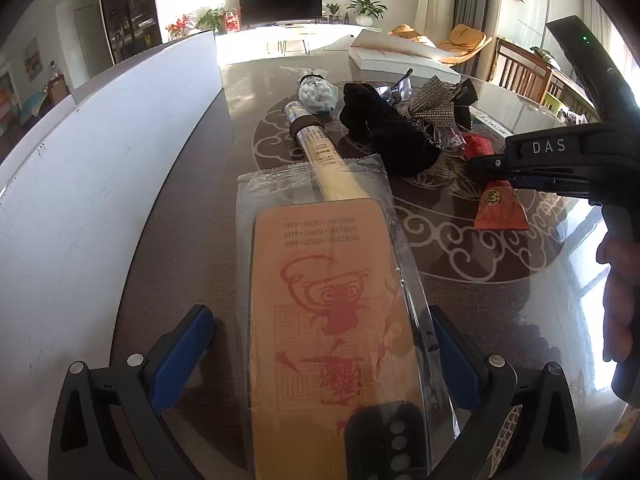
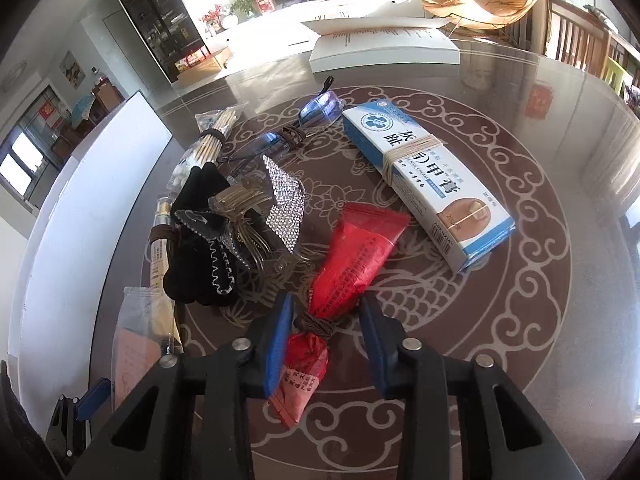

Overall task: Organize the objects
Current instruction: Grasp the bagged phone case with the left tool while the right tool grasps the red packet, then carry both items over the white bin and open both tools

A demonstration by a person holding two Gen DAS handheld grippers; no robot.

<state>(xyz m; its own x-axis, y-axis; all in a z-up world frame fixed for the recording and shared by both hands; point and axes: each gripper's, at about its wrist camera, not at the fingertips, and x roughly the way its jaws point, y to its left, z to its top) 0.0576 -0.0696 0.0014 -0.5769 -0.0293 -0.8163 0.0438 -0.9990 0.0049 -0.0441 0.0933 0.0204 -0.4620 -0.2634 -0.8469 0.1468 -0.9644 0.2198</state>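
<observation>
right hand-held gripper (image 2: 326,334) clamped on red packet (image 2: 352,256), at its tied waist, above tabletop (image 2: 540,184). left hand-held gripper (image 1: 320,344) spread wide, straddling clear-wrapped orange card (image 1: 328,312) without contact. blue-white box (image 2: 424,176) just beyond packet.

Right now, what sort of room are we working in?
Most likely a home living and dining room: a television on a low white cabinet, potted plants beside it, an orange lounge chair, and a glass-topped patterned table holding the clutter.

"DAS" stands on the right tool (image 1: 490,178); the blue-white box (image 2: 428,184) reads "NAIL CREAM" among Chinese characters.
</observation>
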